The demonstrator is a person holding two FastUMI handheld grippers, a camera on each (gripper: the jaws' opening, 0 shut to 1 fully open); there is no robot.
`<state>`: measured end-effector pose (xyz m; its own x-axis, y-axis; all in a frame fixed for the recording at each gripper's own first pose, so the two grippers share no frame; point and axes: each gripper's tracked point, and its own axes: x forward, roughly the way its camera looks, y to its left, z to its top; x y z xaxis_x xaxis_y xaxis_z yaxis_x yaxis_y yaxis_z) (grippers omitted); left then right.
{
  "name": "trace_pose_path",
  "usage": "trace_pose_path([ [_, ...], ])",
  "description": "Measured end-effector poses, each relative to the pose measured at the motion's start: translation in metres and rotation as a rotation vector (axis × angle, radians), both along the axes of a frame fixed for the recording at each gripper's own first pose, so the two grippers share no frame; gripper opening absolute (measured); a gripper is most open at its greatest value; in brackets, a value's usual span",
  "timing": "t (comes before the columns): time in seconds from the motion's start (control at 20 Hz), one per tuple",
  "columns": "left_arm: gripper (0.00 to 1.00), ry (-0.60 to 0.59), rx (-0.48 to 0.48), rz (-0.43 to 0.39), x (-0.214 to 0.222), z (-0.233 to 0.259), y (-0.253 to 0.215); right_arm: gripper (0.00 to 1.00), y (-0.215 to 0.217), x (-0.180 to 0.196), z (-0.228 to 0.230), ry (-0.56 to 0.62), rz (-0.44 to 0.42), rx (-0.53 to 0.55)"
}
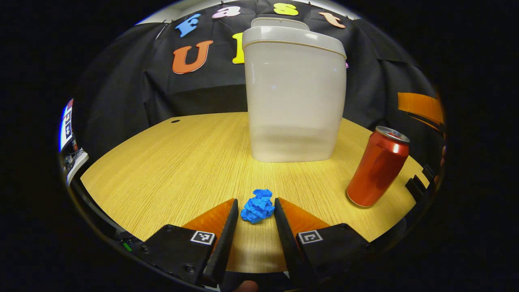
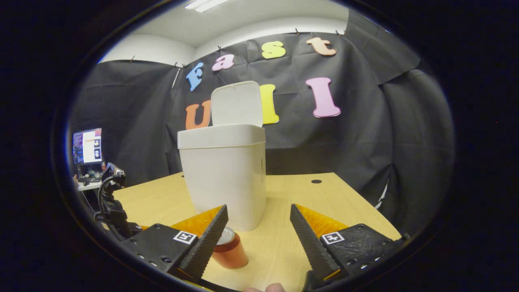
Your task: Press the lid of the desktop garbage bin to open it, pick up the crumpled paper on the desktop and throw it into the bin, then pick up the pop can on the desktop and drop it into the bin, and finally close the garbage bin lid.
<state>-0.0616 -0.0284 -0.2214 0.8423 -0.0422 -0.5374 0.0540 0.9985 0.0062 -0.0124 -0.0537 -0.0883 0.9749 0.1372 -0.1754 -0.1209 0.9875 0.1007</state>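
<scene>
In the left gripper view the left gripper (image 1: 255,207) sits low over the wooden desktop (image 1: 170,170) with its jaws part open around the crumpled paper (image 1: 258,206), a blue wad lying on the wood between the two fingertips. Each finger stands just beside the wad, and whether either one touches it cannot be told. Straight ahead, farther back on the desktop, stands the garbage bin (image 1: 295,101), pale and upright, with its lid (image 1: 279,22) raised behind the rim. To the right of the paper and well apart from it stands the pop can (image 1: 378,166), red and upright on its base — it only looks tilted near the curved edge of the view. In the right gripper view the right gripper (image 2: 259,221) hangs above the desktop with its jaws wide apart and nothing between them. The bin stands ahead of it, its lid (image 2: 237,103) swung up and the mouth open. The can (image 2: 229,248) shows low down, just behind this gripper's left-hand finger, close to the bin's foot — partly hidden by that finger.
</scene>
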Motion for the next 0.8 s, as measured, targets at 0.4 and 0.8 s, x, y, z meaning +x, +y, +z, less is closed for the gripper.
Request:
trace_pose_path([
  [0.4, 0.35, -0.043, -0.003, 0.024, 0.007, 0.011, 0.001, 0.95, 0.001, -0.004, -0.002, 0.004, -0.006, 0.009],
  [0.8, 0.34, -0.145, -0.021, 0.023, 0.021, 0.054, 0.002, 0.96, 0.033, -0.019, -0.009, -0.018, 0.038, -0.041],
])
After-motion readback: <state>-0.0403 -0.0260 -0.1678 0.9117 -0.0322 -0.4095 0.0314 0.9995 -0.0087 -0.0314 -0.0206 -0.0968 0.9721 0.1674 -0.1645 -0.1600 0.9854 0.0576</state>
